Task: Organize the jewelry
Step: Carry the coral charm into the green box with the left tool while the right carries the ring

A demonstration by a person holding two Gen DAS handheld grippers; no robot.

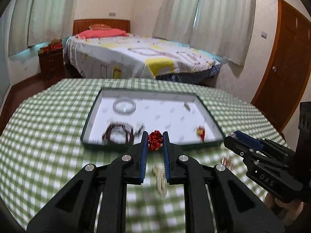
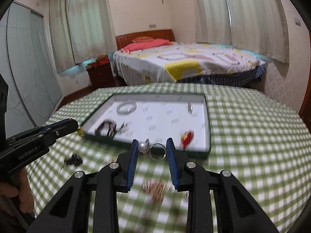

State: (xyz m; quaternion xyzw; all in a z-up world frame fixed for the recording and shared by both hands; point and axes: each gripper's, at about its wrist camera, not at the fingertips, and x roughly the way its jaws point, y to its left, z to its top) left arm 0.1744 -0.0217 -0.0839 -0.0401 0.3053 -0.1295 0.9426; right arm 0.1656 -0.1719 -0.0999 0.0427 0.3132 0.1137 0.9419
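My left gripper [image 1: 155, 136] is shut on a red knotted cord ornament [image 1: 155, 140], held above the checked cloth just before the tray. My right gripper [image 2: 152, 142] is shut on a silver ring with a pearl [image 2: 153, 149], the pearl against the left pad. A shallow white tray [image 1: 91, 116] with a dark rim lies ahead. In it lie a pale bangle [image 1: 124, 106], a dark bead bracelet [image 1: 118, 134], a small silver piece [image 2: 190, 107] and a red and gold charm [image 2: 187, 136]. The right gripper [image 1: 232, 136] also shows at the right of the left wrist view.
A green checked cloth [image 1: 48, 136] covers the table. On it lie a gold chain [image 2: 155, 191], a dark piece [image 2: 73, 160] and another gold piece [image 1: 227, 162]. A bed [image 1: 140, 56], a nightstand [image 1: 51, 64] and a wooden door [image 1: 287, 62] stand beyond.
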